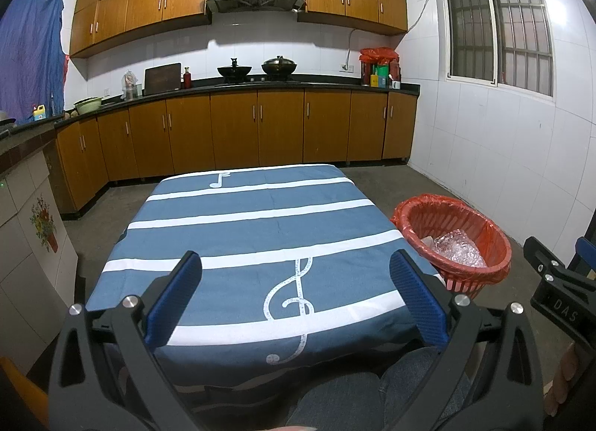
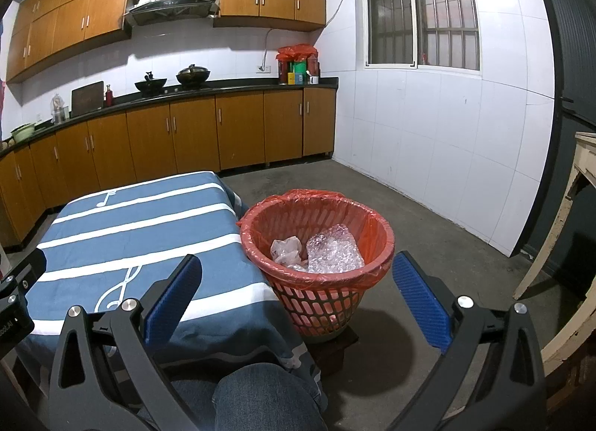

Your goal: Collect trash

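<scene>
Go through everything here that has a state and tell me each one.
left gripper: open, holding nothing
right gripper: open, holding nothing
red basket: upright, lined with a red bag
bubble wrap: inside the basket
tablecloth: spread flat over the table
window: shut

Two woks (image 1: 257,69) sit on the counter (image 1: 335,85) below wooden cabinets (image 1: 149,3).

a red plastic lattice waste basket (image 2: 316,304) stands upright on the floor just beside the tabletop's right edge, lined with a red plastic bag (image 2: 372,222) folded over its rim. inside lie a crumpled wad of clear bubble wrap (image 2: 333,250) and, left of it, a scrunched clear plastic bag (image 2: 285,249).
</scene>
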Tool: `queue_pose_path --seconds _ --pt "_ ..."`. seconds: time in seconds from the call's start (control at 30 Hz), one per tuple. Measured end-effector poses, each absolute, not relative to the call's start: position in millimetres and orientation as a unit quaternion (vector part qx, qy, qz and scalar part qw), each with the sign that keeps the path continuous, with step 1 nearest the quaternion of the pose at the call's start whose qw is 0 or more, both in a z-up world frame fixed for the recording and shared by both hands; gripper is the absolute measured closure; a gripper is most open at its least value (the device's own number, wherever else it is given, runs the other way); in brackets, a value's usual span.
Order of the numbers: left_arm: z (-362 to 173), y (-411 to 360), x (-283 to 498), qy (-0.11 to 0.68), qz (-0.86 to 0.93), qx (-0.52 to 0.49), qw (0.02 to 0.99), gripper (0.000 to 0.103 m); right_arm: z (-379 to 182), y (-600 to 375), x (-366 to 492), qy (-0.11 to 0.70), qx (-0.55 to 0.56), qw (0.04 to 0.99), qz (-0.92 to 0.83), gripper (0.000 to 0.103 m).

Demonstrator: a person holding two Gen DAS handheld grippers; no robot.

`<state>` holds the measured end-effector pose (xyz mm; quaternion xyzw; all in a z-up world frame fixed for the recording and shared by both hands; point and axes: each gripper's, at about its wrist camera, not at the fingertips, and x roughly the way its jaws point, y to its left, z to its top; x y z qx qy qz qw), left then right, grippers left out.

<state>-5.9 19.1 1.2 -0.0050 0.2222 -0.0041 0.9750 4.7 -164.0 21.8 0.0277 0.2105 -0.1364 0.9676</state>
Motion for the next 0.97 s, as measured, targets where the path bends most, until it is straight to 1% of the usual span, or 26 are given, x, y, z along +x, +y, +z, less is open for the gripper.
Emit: queue_pose_path --seconds 0.97 --pt "-4.3 23.4 -2.9 0.229 -0.006 -0.001 0.973 0.004 20.9 -164.8 5.4 0.212 0.028 0.967 -0.136 0.002"
